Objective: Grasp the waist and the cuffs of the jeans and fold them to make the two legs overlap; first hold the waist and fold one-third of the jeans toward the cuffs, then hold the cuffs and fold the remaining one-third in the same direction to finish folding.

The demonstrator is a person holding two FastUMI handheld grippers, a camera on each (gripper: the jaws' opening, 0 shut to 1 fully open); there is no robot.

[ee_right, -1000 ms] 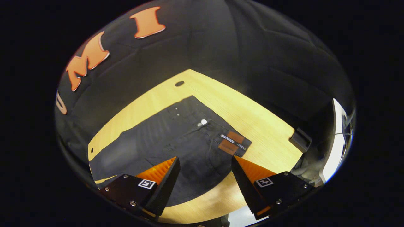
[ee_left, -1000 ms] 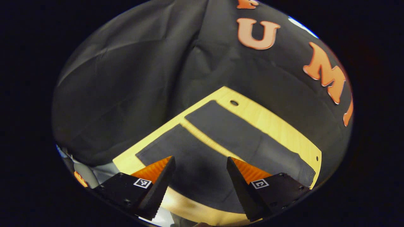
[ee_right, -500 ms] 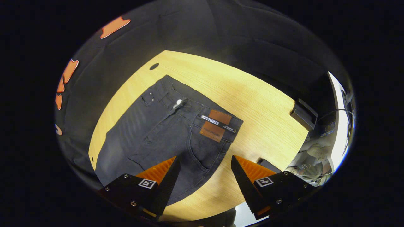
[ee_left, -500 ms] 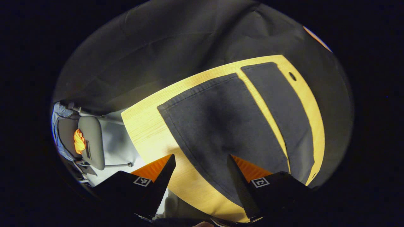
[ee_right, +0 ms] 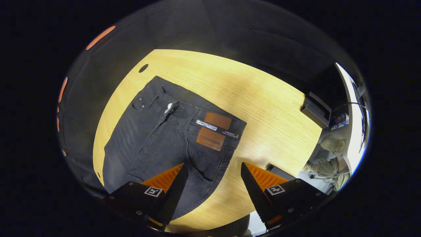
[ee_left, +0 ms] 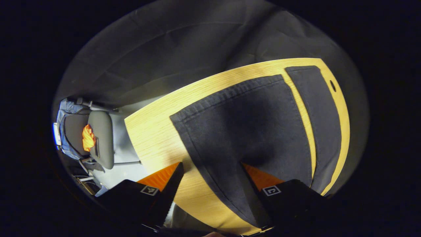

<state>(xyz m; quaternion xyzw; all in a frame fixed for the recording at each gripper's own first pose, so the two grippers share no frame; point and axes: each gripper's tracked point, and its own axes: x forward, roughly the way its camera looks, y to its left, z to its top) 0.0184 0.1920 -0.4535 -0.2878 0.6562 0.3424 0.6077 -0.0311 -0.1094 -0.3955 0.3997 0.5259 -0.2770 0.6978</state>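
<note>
Currently the wooden table (ee_right: 263, 98) serves as landmark; it carries the jeans (ee_right: 158, 138), laid flat and unfolded. In the right gripper view the waist end lies toward the middle of the table, with the waistband (ee_right: 197, 113) bearing a brown patch (ee_right: 212, 130) and a pale button (ee_right: 169, 106). In the left gripper view the two legs run side by side toward the table's end, a narrow strip of bare wood between them, and the near cuff (ee_left: 227, 93) is hemmed and flat.

A round hole (ee_right: 143, 68) sits in the table just beyond the waist's far corner. A dark box (ee_right: 315, 108) rests at the table's far-right edge, well apart from the jeans. Off the table's end, a grey chair (ee_left: 100, 141) with an orange item on it, possibly cloth; too small to be sure.

Left gripper (ee_left: 210, 177): jaws apart, over the near leg's outer seam, empty. Right gripper (ee_right: 213, 177): jaws apart, over the hip edge of the jeans, holding nothing. Nothing lies between either gripper and the denim.
</note>
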